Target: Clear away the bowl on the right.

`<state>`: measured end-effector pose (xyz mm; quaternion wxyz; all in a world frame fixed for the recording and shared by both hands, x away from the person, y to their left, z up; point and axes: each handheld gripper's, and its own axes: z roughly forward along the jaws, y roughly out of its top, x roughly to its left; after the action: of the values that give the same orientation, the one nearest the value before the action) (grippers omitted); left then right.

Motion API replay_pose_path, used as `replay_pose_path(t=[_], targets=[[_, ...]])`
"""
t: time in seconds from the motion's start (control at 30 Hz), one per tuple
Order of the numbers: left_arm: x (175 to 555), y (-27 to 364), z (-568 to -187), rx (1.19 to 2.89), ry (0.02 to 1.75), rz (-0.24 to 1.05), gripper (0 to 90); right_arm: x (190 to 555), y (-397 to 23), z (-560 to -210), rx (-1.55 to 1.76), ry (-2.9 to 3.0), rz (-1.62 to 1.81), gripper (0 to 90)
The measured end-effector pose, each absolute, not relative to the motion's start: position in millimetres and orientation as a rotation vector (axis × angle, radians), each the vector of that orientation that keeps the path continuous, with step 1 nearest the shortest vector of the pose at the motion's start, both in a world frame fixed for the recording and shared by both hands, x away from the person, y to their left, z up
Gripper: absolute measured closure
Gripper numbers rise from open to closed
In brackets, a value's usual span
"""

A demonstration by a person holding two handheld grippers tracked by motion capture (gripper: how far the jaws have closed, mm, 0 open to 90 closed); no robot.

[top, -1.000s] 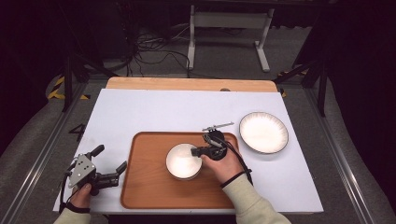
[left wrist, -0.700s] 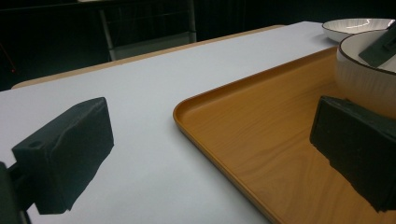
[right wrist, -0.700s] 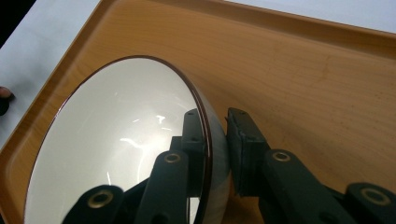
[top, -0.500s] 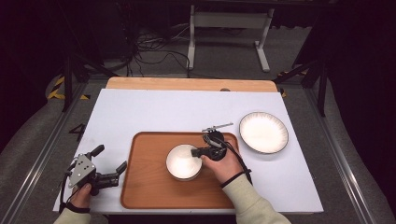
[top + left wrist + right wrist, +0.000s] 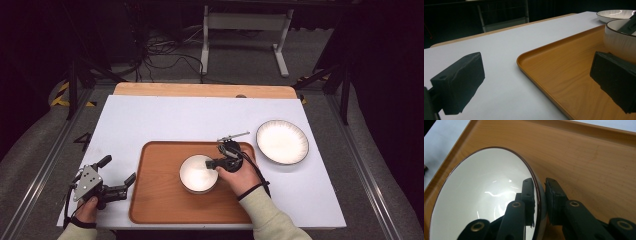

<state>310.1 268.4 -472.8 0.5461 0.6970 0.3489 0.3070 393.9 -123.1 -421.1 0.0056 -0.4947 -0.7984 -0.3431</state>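
At the table's near left, the left gripper (image 5: 119, 173) rests with jaws spread wide, holding nothing, beside the wooden tray (image 5: 155, 200). On the tray, the right gripper (image 5: 540, 192) clamps the white bowl's (image 5: 196, 171) rim. Farther right sits a plate (image 5: 282, 141). No readable writing shows.

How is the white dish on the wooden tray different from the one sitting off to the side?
The bowl is deep and small; the plate is shallow and wider. The bowl sits on the tray; the plate lies on the white table. The right gripper pinches the bowl's rim; the plate is untouched. Both are white with dark rims.
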Motion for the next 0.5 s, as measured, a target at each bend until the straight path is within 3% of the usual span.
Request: replay_pose_path(t=[0.5], targets=[[309.8, 268.3, -472.9, 1.648, 0.825, 0.730, 0.2, 389.0, -128.1, -410.4, -1.438, -2.585, -1.300, 65.3]])
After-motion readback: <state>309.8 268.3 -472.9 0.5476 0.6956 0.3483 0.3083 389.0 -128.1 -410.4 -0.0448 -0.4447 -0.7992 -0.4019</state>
